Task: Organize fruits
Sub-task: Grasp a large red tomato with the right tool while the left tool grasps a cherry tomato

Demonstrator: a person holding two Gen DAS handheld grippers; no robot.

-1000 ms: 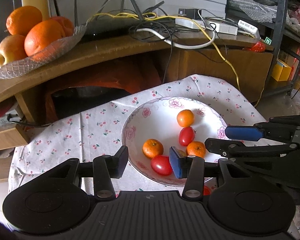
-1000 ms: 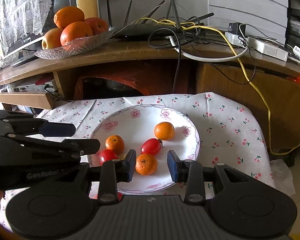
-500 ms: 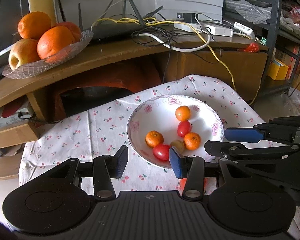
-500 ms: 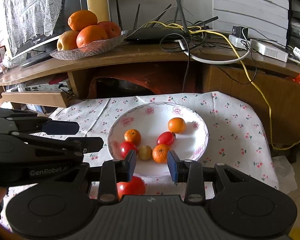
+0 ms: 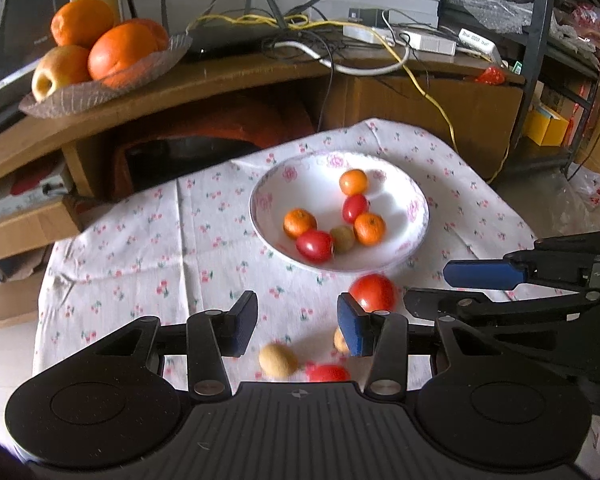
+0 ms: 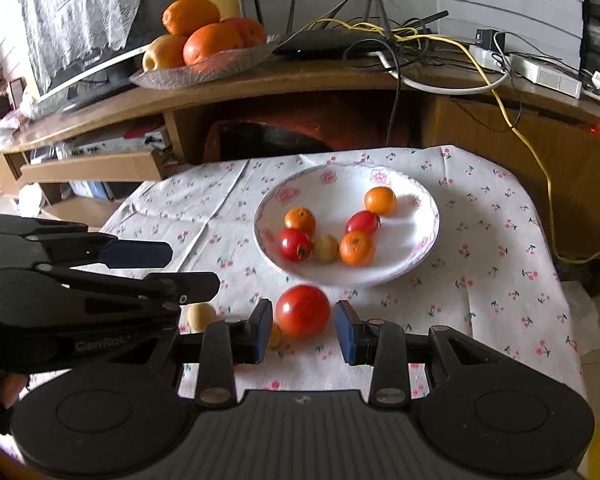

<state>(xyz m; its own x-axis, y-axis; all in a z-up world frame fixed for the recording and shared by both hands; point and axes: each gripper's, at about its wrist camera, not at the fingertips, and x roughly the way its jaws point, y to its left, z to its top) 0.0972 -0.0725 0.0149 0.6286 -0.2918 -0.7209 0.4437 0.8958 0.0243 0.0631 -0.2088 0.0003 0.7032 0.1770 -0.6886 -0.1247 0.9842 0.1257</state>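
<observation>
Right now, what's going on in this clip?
A person holds a gripper in each hand over a cloth-covered table, sorting fruit. The floral bowl holds three small oranges, two small tomatoes and a pale round fruit. A larger tomato lies on the cloth just in front of the bowl, between the open fingers of the right gripper, not yet gripped. The left gripper is open and empty. A yellowish fruit and other small pieces lie loose on the cloth.

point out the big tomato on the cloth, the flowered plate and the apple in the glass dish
big tomato (image 6: 302, 310), right wrist view, middle of its red skin
flowered plate (image 6: 384, 178), right wrist view, far rim by a pink flower
apple (image 5: 60, 70), left wrist view, its yellow side
</observation>
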